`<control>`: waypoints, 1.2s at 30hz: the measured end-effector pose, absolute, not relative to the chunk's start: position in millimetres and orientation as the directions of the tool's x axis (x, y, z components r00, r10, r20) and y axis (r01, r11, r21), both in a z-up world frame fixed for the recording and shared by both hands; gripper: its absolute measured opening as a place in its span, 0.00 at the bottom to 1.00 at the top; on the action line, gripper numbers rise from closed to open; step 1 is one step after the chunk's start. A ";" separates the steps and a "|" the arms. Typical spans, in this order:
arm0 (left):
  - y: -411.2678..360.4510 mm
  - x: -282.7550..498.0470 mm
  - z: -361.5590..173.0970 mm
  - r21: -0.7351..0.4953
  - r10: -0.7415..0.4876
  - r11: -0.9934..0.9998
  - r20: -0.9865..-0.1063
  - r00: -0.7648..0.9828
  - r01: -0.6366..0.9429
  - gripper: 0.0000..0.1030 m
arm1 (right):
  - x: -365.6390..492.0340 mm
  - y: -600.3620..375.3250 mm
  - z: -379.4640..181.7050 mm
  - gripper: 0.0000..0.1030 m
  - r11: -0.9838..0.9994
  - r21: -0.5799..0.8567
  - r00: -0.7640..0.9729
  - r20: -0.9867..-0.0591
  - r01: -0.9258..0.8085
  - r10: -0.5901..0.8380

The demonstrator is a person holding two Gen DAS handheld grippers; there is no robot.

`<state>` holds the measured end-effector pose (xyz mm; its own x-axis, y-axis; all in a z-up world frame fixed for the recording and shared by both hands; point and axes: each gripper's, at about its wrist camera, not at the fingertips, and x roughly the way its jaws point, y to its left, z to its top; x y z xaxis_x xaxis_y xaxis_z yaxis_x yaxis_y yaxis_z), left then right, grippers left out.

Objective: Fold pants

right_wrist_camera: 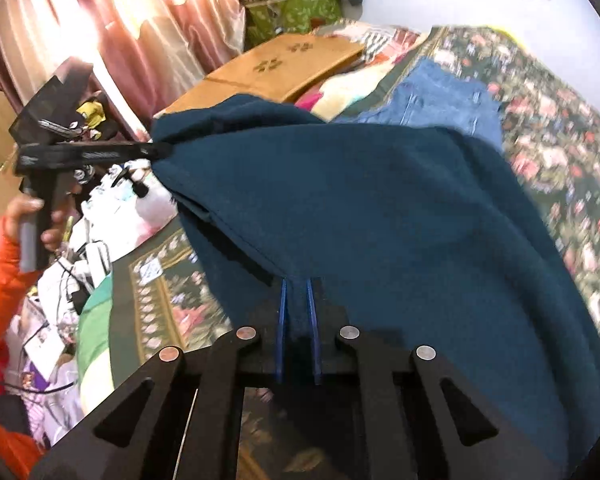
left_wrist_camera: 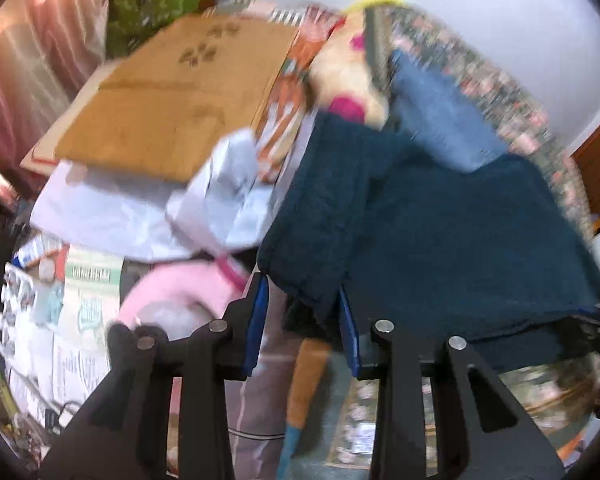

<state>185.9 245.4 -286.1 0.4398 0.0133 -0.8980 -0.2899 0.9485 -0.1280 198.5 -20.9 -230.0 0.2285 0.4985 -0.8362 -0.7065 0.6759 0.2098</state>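
Note:
Dark teal pants [right_wrist_camera: 380,208] hang lifted over a floral bedspread [right_wrist_camera: 560,140]. My right gripper [right_wrist_camera: 298,292] is shut on one edge of the pants, with the cloth pinched between its blue pads. My left gripper [left_wrist_camera: 302,300] holds another corner of the pants [left_wrist_camera: 440,232], which hangs between its pads. In the right wrist view the left gripper [right_wrist_camera: 160,151] shows at the left, gripping the far corner in a hand with an orange sleeve. The cloth is stretched between the two grippers.
Folded blue jeans [right_wrist_camera: 440,100] lie on the bedspread behind the pants. A flat cardboard box [left_wrist_camera: 172,92] lies to the left, with white cloth [left_wrist_camera: 148,208] and a pink item [left_wrist_camera: 180,292] near it. Clutter and pink curtains [right_wrist_camera: 120,28] fill the left side.

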 end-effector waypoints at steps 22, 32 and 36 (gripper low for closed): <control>149.5 199.7 -197.0 -0.093 0.017 0.982 -0.823 0.568 -0.164 0.57 | 198.0 -248.3 -171.5 0.43 0.936 0.260 0.576 -0.738 -0.237 0.351; 15.1 254.0 -216.3 -0.072 -0.047 0.997 -0.863 0.503 -0.030 0.63 | 156.6 -471.9 -181.5 0.44 0.958 0.204 0.654 -0.756 0.204 0.022; -31.6 267.3 -234.9 -0.069 -0.077 0.997 -0.883 0.463 0.033 0.63 | 142.9 -531.7 -194.7 0.44 0.924 0.184 0.625 -0.778 0.335 -0.072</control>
<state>267.3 -31.6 -234.9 0.4628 -0.0768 -0.8832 0.0334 0.9970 -0.0692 142.9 -531.7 -194.7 0.6246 -0.0719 -0.7776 0.3353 0.9240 0.1839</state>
